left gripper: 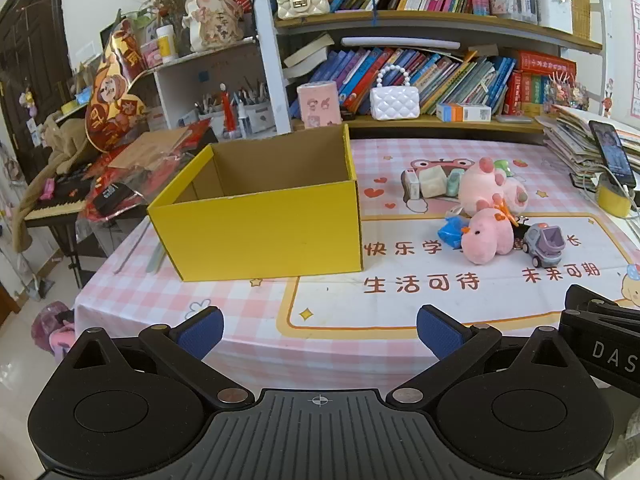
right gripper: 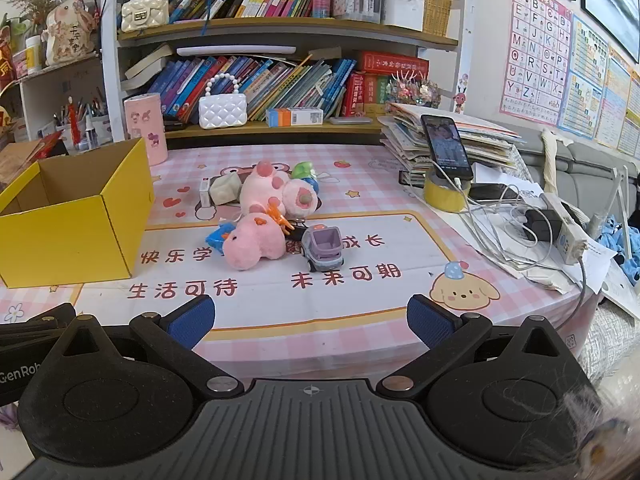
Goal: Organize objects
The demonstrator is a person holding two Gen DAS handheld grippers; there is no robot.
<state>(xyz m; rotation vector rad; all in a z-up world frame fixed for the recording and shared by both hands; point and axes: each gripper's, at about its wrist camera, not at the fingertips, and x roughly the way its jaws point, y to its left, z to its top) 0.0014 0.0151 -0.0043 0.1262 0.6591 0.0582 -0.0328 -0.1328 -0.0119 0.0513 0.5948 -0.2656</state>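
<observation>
An open, empty yellow cardboard box [left gripper: 264, 228] stands on the left of the pink checked table [left gripper: 224, 300]; it also shows in the right wrist view [right gripper: 68, 236]. A heap of toys lies to its right: a small pink plush [left gripper: 486, 236] [right gripper: 252, 242], a bigger pink plush [left gripper: 494, 186] [right gripper: 276, 190], a grey and purple toy truck [left gripper: 545, 243] [right gripper: 323, 249], a blue toy [left gripper: 450, 232] [right gripper: 216, 238] and small blocks [left gripper: 432, 182]. My left gripper [left gripper: 319, 334] is open and empty at the table's near edge. My right gripper [right gripper: 310, 322] is open and empty, near the front edge.
A bookshelf [right gripper: 280, 24] with books and small handbags stands behind the table. A phone [right gripper: 446, 146] leans on a stack of books over a yellow tape roll [right gripper: 446, 196] at the right, with cables and papers [right gripper: 532, 232]. A keyboard and clutter [left gripper: 80, 192] lie left.
</observation>
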